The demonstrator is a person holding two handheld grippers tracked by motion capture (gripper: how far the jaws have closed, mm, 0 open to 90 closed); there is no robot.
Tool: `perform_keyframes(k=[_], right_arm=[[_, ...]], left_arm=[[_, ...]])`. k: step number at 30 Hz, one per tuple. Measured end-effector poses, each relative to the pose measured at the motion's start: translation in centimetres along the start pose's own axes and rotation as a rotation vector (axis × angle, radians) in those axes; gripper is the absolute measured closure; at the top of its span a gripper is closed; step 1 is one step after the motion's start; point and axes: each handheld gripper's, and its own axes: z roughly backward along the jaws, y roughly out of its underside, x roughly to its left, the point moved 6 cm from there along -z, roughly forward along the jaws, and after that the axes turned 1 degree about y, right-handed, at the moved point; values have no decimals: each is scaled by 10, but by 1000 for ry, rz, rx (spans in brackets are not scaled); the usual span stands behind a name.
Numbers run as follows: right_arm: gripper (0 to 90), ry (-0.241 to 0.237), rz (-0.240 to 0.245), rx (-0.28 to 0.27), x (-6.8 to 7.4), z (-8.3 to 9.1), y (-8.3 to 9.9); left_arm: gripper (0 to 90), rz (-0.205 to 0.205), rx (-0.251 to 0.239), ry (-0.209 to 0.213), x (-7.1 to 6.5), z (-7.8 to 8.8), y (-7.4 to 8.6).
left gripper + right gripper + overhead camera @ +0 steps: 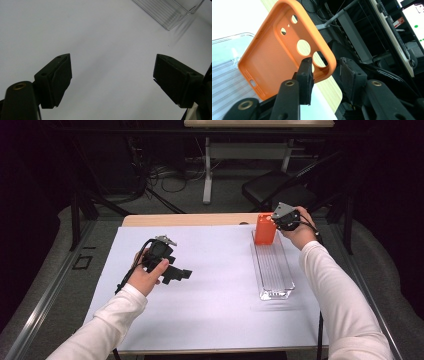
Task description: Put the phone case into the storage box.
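An orange phone case (265,229) stands on end at the far end of a clear plastic tray (273,270). In the right gripper view the orange phone case (274,60) shows its hollow inside and camera holes. My right gripper (325,71) straddles the case's upper rim, one jaw inside and one outside, with a gap at the outer pad, so it is open. From above, the right gripper (276,223) sits just right of the case. My left gripper (182,274) hovers over the white sheet (100,37), open and empty (112,80). A corner of the clear tray (170,12) lies ahead of it.
The white sheet (210,270) covers most of a wooden table (190,219). Beyond the far edge are a black chair (272,187), a white desk leg (207,175) and floor cables (170,175). Metal rails (45,295) run along both sides.
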Motion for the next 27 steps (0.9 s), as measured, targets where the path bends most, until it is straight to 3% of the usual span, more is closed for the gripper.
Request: perform_keyframes(k=[5, 21, 27], right_arm=[[579, 0, 12, 5, -1, 2, 0], [528, -2, -12, 19, 0, 1, 1], [499, -32, -67, 31, 1, 4, 0]], left_arm=[[159, 3, -2, 0, -1, 0, 0], [159, 4, 1, -4, 1, 1, 1], [159, 14, -5, -8, 2, 2, 1]])
